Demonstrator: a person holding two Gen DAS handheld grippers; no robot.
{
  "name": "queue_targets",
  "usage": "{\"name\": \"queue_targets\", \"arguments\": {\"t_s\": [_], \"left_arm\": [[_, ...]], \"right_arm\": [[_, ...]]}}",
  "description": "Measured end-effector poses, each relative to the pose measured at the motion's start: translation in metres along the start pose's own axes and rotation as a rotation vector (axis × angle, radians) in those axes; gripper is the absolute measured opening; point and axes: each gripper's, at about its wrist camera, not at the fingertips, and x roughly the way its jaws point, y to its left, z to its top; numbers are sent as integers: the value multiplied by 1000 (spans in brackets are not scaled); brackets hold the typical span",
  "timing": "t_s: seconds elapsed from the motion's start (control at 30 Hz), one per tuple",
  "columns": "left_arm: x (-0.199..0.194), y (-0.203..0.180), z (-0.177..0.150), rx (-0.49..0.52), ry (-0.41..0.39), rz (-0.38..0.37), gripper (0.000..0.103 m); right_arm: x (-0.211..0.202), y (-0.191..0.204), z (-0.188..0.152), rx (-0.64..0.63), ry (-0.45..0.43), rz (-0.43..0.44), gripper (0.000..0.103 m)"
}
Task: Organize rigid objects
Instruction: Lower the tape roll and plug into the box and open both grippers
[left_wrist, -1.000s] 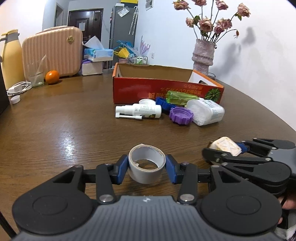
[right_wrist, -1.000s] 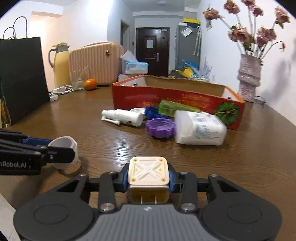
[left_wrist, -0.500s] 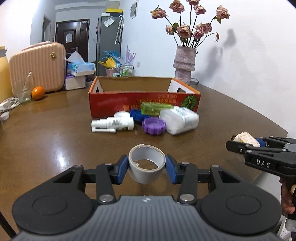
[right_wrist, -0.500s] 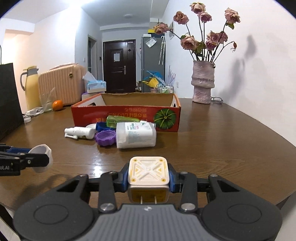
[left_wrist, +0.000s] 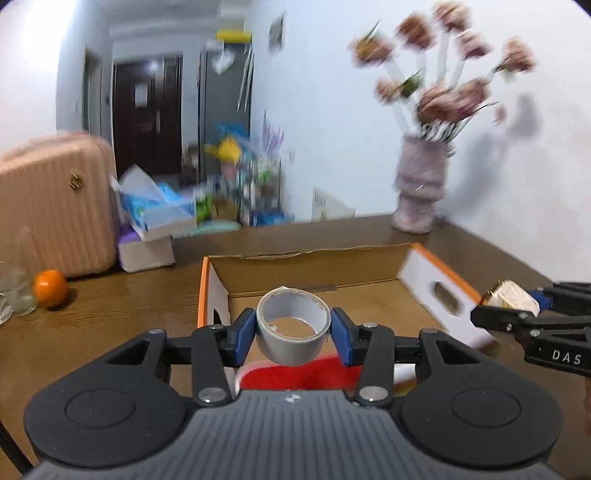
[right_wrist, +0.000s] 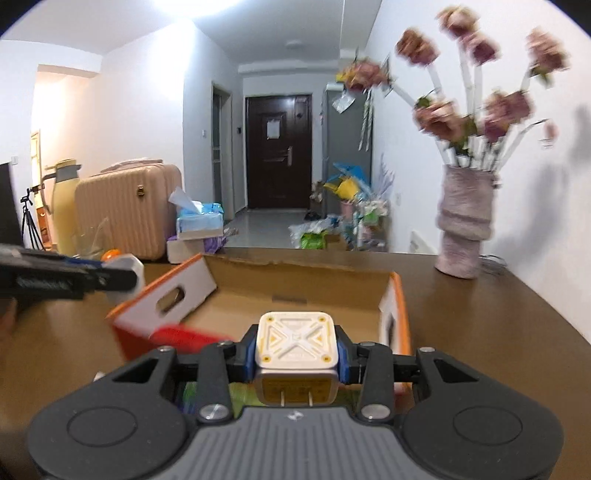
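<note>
The cardboard box (left_wrist: 317, 266) sits open on the wooden table (left_wrist: 92, 317); its visible interior floor is bare brown card. The left gripper (left_wrist: 293, 332) grasps the grey tape roll (left_wrist: 293, 326) between its blue pads, above the box's near wall. The right gripper (right_wrist: 297, 354) is clamped on the white charger (right_wrist: 297, 341), prongs facing the camera, also above the near edge of the box. At the far right stands a vase (right_wrist: 465, 229) of flowers. To the far left are a pink suitcase (left_wrist: 51, 206), tissue box (left_wrist: 159, 212) and orange (left_wrist: 50, 288).
</note>
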Motion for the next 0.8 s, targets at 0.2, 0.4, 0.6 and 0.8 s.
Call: {"name": "queue_targets", "arguments": {"t_s": [0.2, 0.4, 0.6, 0.8], "left_arm": [[110, 26, 39, 46, 166, 45, 44], [167, 53, 44, 12, 269, 41, 45], [169, 57, 42, -12, 267, -12, 52], [153, 49, 42, 34, 218, 17, 64]], "right_arm": [[147, -23, 55, 218, 219, 88, 38], [234, -6, 65, 228, 343, 72, 38], [257, 9, 64, 288, 354, 127, 40], [248, 9, 69, 293, 346, 112, 43]]}}
